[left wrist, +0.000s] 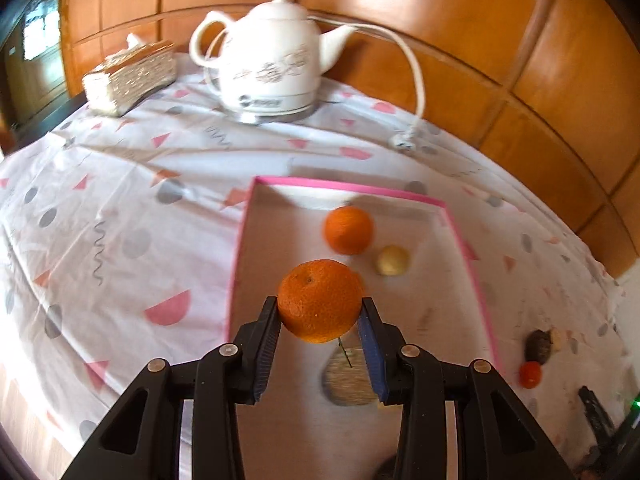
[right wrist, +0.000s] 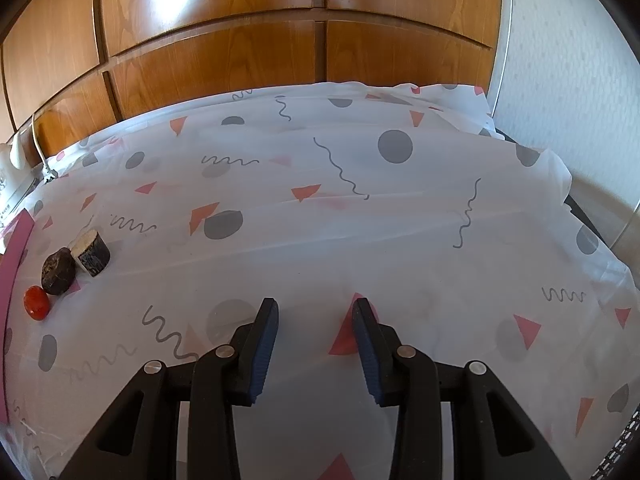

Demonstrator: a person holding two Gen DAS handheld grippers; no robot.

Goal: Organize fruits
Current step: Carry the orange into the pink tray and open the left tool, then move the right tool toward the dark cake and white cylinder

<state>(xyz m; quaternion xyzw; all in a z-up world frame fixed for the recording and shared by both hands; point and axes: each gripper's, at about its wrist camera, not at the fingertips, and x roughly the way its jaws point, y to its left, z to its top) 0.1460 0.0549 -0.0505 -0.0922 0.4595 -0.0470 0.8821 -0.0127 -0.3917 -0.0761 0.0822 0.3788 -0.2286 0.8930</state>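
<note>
Oranges come first: the left claw [left wrist: 320, 306] pinches one orange [left wrist: 320, 300] between its blue pads, one pad pressed on each side of the fruit, and holds it above the pink-rimmed tray [left wrist: 464, 240]. Inside that tray lie a second orange [left wrist: 349, 230] near the far side, a small pale yellowish fruit [left wrist: 393, 260] just beside it, and a blurred greyish-tan item [left wrist: 348, 376] near the front, partly hidden behind the claw's fingers; what it is cannot be told. The tray sits on a bench covered with a white cloth [left wrist: 160, 220] printed with pink triangles, grey dots and squiggles. Outside the tray's right rim, on the cloth, are a small red tomato-like fruit [right wrist: 37, 302], a dark brown lump [right wrist: 58, 270] touching or nearly touching it, and a short cut wooden disc with dark bark [right wrist: 92, 253] right next to the lump. At the far side of the bench stand a white electric kettle [left wrist: 272, 64] with a floral pattern, its white cord [left wrist: 416, 80] trailing to a plug on the cloth, and a patterned tissue box [left wrist: 128, 76] to the kettle's left. The right claw [right wrist: 316, 306] hangs over bare cloth, its jaws spread a little apart with nothing between them, well apart from the three small items at the left of its view.
</note>
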